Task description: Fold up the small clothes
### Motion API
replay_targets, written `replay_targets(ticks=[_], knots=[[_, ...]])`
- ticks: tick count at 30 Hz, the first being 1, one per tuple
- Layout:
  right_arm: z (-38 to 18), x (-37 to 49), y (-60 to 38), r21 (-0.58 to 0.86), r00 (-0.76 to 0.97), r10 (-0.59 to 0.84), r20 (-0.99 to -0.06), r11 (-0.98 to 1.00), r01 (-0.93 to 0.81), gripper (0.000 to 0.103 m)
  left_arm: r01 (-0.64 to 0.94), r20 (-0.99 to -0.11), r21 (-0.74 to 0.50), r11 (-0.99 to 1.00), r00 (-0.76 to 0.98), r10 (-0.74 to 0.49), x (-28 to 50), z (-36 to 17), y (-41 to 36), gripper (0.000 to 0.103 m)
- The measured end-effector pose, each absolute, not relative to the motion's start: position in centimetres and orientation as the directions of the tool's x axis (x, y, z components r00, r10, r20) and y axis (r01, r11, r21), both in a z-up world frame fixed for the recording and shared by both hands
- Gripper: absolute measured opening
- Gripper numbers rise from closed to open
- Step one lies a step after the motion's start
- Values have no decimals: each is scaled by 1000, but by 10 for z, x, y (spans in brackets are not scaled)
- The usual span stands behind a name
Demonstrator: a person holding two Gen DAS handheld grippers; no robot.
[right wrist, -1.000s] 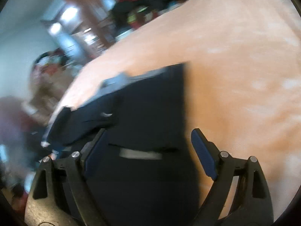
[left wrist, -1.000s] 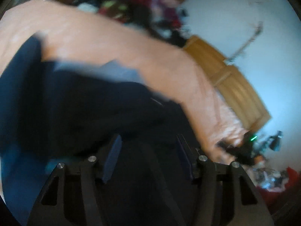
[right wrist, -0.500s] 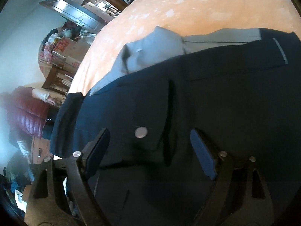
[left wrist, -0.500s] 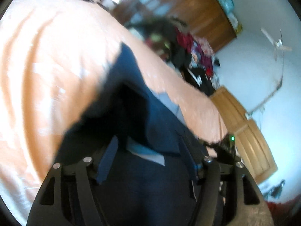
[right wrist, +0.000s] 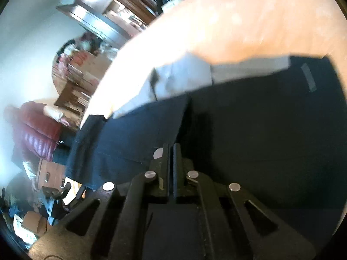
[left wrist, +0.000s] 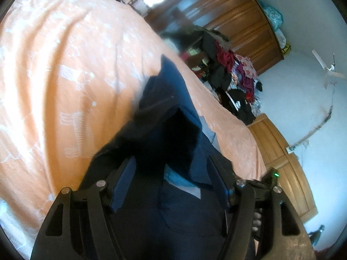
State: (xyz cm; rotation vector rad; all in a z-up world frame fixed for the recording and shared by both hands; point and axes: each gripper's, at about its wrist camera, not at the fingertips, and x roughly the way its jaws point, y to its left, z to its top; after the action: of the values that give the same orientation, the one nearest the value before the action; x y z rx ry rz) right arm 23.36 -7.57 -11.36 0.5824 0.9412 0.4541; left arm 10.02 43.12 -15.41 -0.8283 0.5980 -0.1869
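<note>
**Pinching the dark shorts for the next fold**

Lying on the orange bedspread (left wrist: 54,69), the navy shorts (right wrist: 260,134) are the thing to work from; their grey inner waistband (right wrist: 184,75) is turned out along the far edge. The right gripper (right wrist: 171,151) has its jaws pressed together over the cloth beside a metal snap button (right wrist: 157,153), and it seems to be pinching a layer of the shorts, though the bite itself is hidden. The left gripper (left wrist: 171,182) hangs over the shorts with its jaws spread wide and nothing between them.

To fold well, I judge the right pinch should take only the top layer, lift low, and carry it across so edges meet; the left gripper could press down or grasp the matching corner to keep the fabric flat. One part of the shorts stands up in a rumpled peak in the left view and needs smoothing first.

Beyond the bedspread sit a heap of clothes (left wrist: 229,69), a wooden wardrobe (left wrist: 234,21) and a red leather seat (right wrist: 32,130). None of them blocks the fold.
</note>
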Motion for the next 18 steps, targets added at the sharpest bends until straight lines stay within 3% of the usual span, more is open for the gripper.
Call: replay_targets(ticks=[9,18], knots=[[-88,187,-162,626,646,484,-590,779,-13,0,-121,-434,-726,677,844,-315,92,-156,439,69],[-113,176,-166,590,581,476,-660,808,7,2,-173,-501,-689,704,816,-290,97,-154,432,70]])
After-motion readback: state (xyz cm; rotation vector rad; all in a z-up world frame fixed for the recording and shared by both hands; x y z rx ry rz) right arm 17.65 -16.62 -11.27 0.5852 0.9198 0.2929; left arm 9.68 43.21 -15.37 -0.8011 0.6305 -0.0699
